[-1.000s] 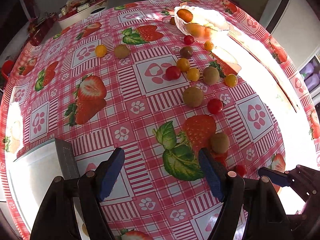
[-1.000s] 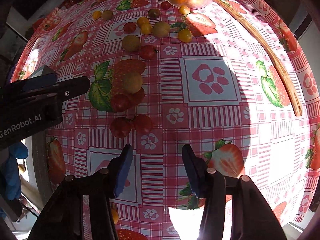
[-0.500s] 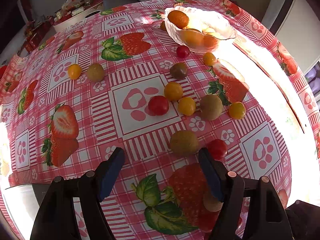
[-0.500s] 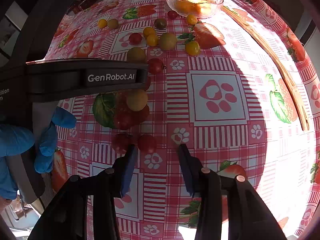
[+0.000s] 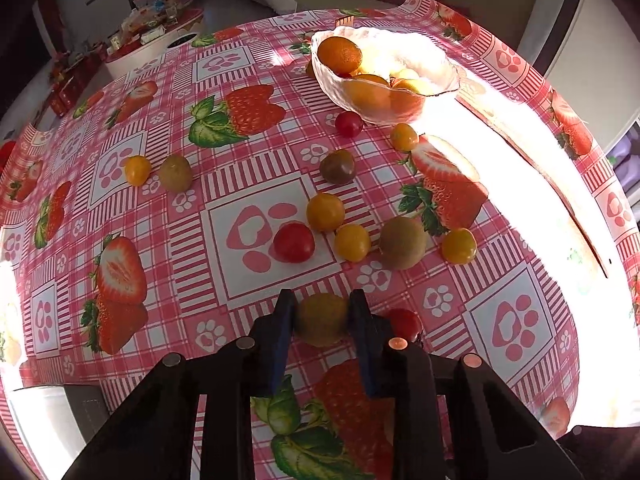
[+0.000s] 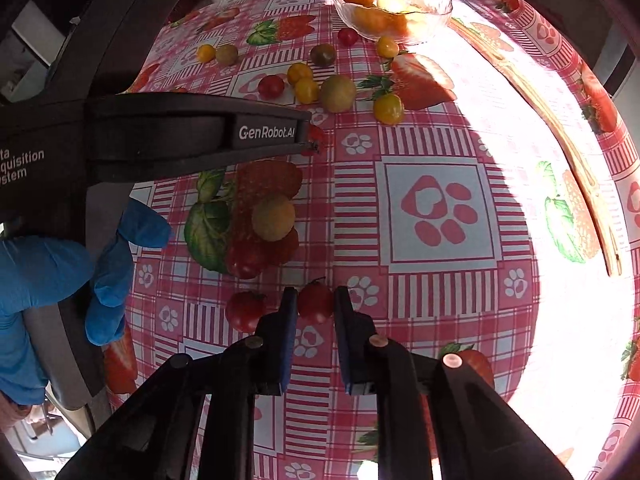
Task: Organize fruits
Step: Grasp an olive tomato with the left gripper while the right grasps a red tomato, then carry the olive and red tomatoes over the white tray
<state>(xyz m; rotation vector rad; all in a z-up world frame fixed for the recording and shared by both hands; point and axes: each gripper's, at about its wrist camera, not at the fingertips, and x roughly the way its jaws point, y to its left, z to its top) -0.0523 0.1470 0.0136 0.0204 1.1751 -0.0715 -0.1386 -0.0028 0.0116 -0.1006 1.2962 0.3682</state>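
My left gripper (image 5: 322, 320) is shut on a brown kiwi (image 5: 321, 319) on the strawberry tablecloth; a red tomato (image 5: 404, 323) lies just to its right. My right gripper (image 6: 315, 305) is shut on a red cherry tomato (image 6: 315, 303) on the cloth, with another red tomato (image 6: 245, 311) to its left. A glass bowl (image 5: 440, 68) holding oranges stands at the far side; it also shows in the right wrist view (image 6: 436, 4). Several yellow and red tomatoes and kiwis lie scattered before it, such as a kiwi (image 5: 402, 243).
The left gripper's black body (image 6: 180, 136) and a blue-gloved hand (image 6: 60, 272) fill the left of the right wrist view. A kiwi (image 6: 273, 217) sits on red tomatoes there. A long wooden stick (image 6: 560, 132) lies at the right. A white box (image 5: 52, 424) sits at the near left edge.
Both grippers moved forward and closed: the left onto the kiwi, the right onto the cherry tomato. Both were open earlier.
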